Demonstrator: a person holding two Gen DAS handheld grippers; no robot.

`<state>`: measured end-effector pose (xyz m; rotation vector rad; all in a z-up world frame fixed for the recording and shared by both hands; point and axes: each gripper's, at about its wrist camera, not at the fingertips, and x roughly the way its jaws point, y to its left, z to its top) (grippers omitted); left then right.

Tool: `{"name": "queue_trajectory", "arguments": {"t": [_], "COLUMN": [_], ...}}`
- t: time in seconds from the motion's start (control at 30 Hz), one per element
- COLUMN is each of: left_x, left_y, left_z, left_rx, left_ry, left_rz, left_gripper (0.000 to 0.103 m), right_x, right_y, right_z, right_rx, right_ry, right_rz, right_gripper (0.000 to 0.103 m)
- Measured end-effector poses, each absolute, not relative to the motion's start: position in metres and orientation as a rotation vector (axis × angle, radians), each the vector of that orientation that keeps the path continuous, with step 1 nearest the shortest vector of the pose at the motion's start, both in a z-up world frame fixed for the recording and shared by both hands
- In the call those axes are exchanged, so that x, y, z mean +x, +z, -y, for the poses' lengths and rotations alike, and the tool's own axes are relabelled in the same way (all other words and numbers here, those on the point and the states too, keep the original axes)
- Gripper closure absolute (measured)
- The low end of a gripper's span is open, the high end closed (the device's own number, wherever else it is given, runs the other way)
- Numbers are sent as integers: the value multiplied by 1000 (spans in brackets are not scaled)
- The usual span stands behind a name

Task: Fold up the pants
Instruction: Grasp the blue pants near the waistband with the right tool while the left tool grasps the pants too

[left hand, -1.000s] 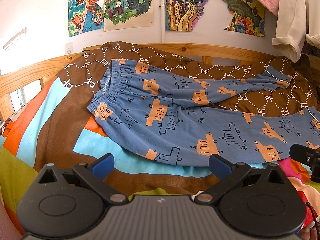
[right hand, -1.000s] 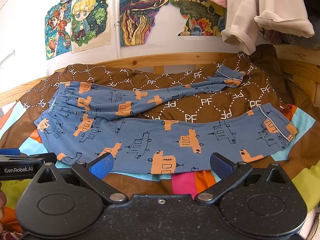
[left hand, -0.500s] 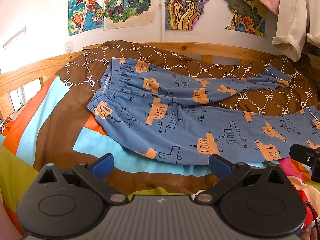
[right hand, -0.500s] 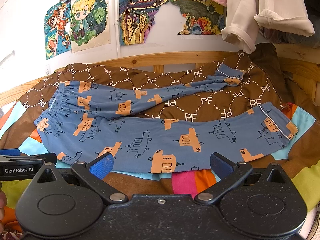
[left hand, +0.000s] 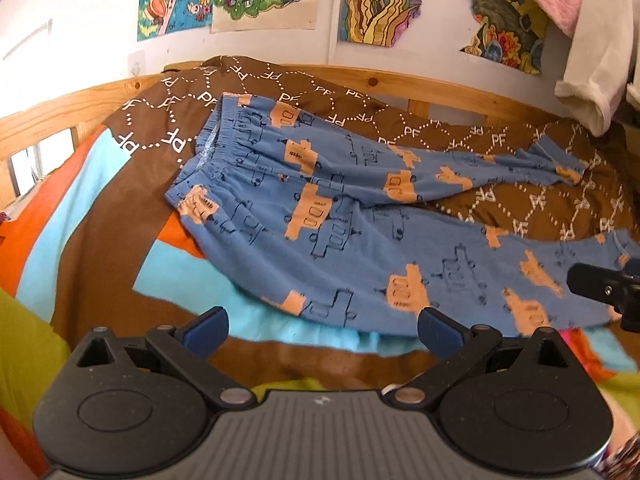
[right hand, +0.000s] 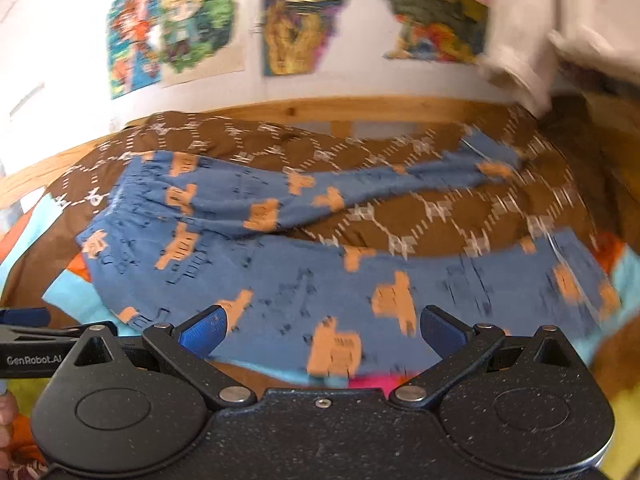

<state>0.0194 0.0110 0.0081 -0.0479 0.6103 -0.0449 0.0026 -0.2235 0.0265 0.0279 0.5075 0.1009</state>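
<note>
Blue pants (left hand: pixel 352 232) with orange vehicle prints lie spread flat on the bed, waistband (left hand: pixel 216 140) to the left, both legs running right and splayed apart. My left gripper (left hand: pixel 322 326) is open and empty, just short of the near leg's front edge. My right gripper (right hand: pixel 322 328) is open and empty, over the near leg (right hand: pixel 400 288) of the pants (right hand: pixel 280 240); this view is blurred by motion. The right gripper's tip shows at the right edge of the left wrist view (left hand: pixel 600 284).
The bed carries a brown "PF" patterned blanket (left hand: pixel 500 200) with bright colour blocks (left hand: pixel 80 208). A wooden headboard rail (left hand: pixel 440 92) runs behind it under a postered wall. Pink and white clothes (left hand: pixel 592 60) hang at the upper right.
Both grippers have moved forward and lower toward the pants, which now look larger. The right wrist view has gone blurry from motion. Both jaws stay open.
</note>
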Motion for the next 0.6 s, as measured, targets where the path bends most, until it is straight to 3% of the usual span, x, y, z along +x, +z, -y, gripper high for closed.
{"name": "queue_trajectory", "arguments": {"t": [0.43,0.6], "left_x": [94,145], "left_y": [80,108], "left_z": [-32,-53], "left_rx": [-49,-7], "left_ry": [-137,-127], "left_rz": [-548,-556], "left_gripper": [0,0], "right_x": [107,162], "right_y": [144,178], "right_z": [223,220], "right_rx": [-266,-397], "right_ry": [427,542], "right_rz": [-639,-811], "right_gripper": [1,1]}}
